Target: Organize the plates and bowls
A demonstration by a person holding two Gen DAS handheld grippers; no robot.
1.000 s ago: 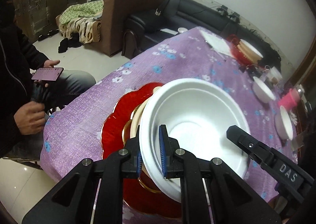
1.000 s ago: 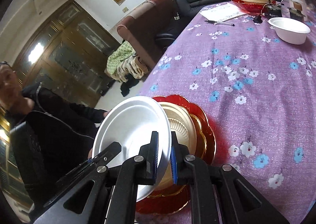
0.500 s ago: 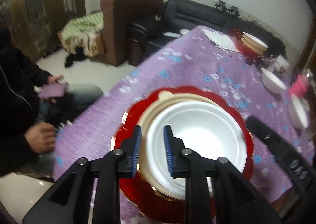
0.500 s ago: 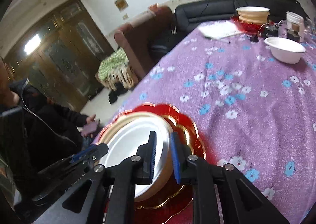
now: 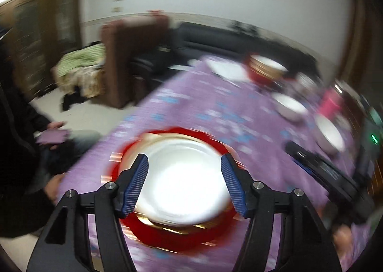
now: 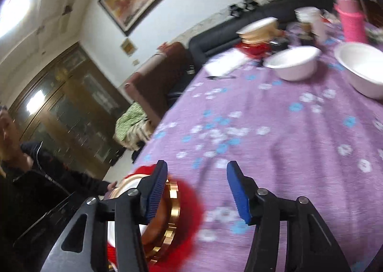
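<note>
With both grippers' jaws opening on nothing, the two white bowls [image 6: 293, 62] are seen nearer the right gripper [image 6: 196, 188] than the left gripper [image 5: 184, 183].

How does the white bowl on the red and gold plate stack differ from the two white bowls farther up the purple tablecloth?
The white bowl on the stack rests on a gold-rimmed plate and a red scalloped plate; the two loose white bowls sit directly on the purple floral tablecloth. The stacked bowl is near the table edge, the loose ones lie farther in. All three are plain white, upright and look empty.
</note>
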